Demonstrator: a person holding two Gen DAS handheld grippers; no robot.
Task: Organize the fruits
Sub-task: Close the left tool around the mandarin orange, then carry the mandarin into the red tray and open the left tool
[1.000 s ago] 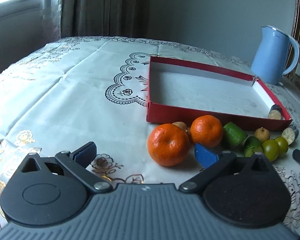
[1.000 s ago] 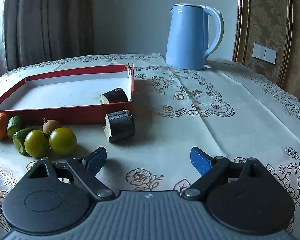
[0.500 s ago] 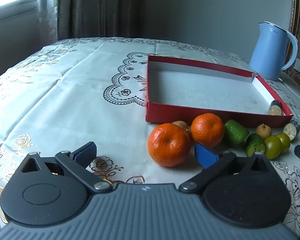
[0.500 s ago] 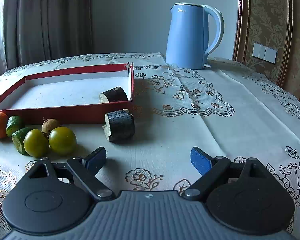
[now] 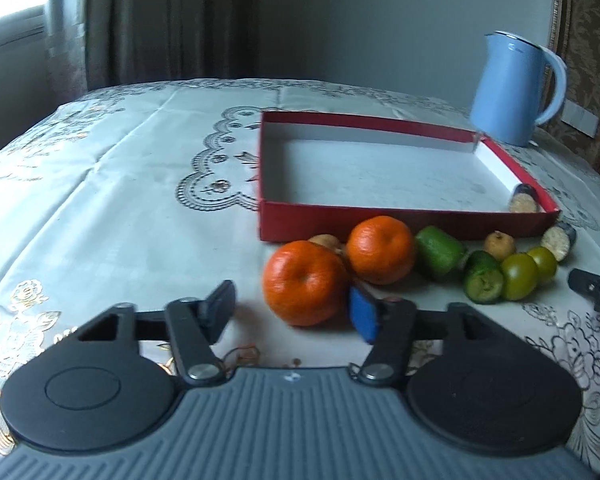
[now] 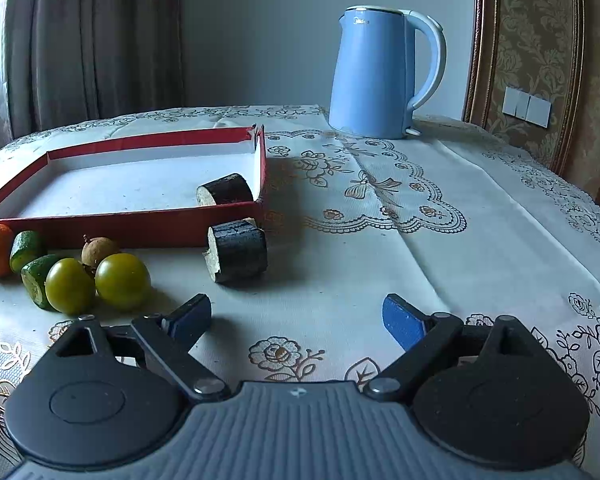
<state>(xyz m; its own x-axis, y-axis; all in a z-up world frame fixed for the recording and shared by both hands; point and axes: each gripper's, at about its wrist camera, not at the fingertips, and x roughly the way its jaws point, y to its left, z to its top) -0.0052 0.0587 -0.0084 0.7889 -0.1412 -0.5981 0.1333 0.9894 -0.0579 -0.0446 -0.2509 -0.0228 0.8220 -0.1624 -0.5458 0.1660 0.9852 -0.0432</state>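
Left tool is closing on the near orange; right pad touches it, left pad is still clear, so no grip yet. That orange sits on the desk just in front of the red box, by its left corner. Second orange, limes and small green fruits line the same front wall. Right tool is released, nothing between its pads, near the dark cut piece outside the box's right corner. Another cut piece lies inside that corner.

The left gripper is closing its jaws, pointing toward twelve o'clock; the right gripper is hanging wide apart.
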